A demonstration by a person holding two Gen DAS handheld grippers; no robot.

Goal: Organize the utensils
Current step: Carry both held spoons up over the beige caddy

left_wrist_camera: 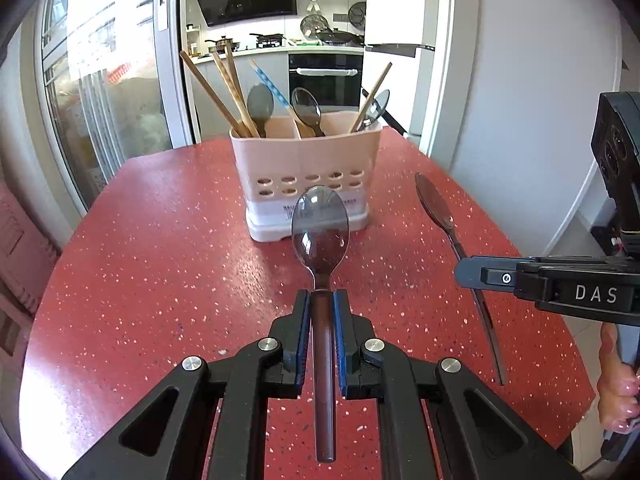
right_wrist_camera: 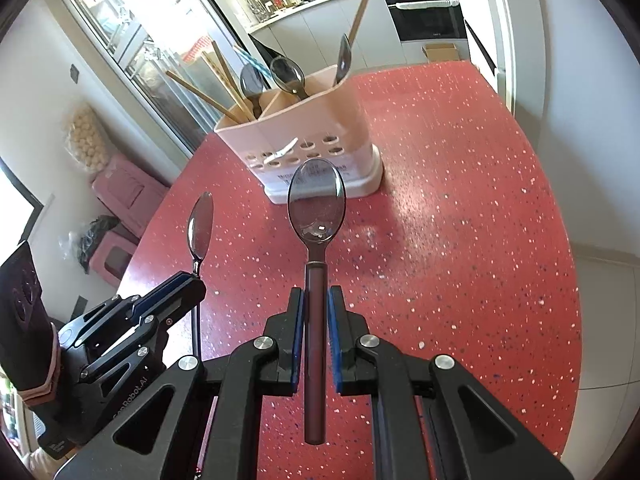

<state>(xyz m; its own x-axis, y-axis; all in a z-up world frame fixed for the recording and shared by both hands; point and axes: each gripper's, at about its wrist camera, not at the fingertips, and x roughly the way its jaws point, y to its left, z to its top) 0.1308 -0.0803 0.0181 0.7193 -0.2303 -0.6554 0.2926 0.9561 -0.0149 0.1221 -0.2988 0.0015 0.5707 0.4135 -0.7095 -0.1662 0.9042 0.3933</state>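
Both views are bright with daylight from the glass door (left_wrist_camera: 100, 80) at upper left, which is blown out white. Glare sheens the red counter (right_wrist_camera: 420, 208). Fisheye bending curves the edges, corners vignette black, and focus is sharp at centre.

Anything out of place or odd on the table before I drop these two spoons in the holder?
Nothing spilled or damaged. One oddity: a small white piece sticks out of the holder's front holes in the right wrist view; I can't tell what it is. The left tool and the right tool each hold a spoon by its handle.
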